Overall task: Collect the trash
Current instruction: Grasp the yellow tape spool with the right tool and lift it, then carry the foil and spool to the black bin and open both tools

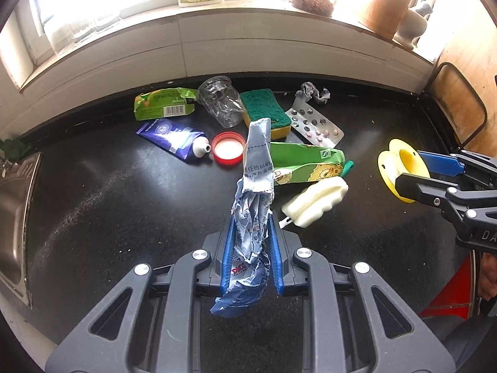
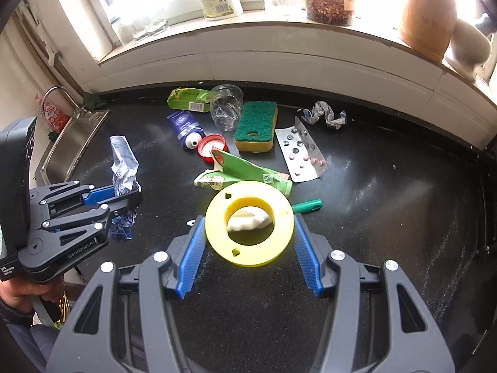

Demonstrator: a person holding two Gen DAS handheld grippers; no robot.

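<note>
My left tongs [image 1: 252, 242] pinch a crumpled wrapper [image 1: 253, 205], lifted above the counter [image 1: 124, 205]. Its loose tail hangs below the pads, so it could slide out if I swing fast. My right tongs [image 2: 250, 233] clamp a yellow spool [image 2: 249, 223] by its rims; round and hard, it may pop free or twist. Beneath it lie the white brush [image 1: 315, 206], green carton [image 1: 307, 163] and blister pack [image 1: 313, 124], which a low pass would scatter. The sink [image 1: 12, 205] edge borders my left. The near counter looks open, my safest path back.
</note>
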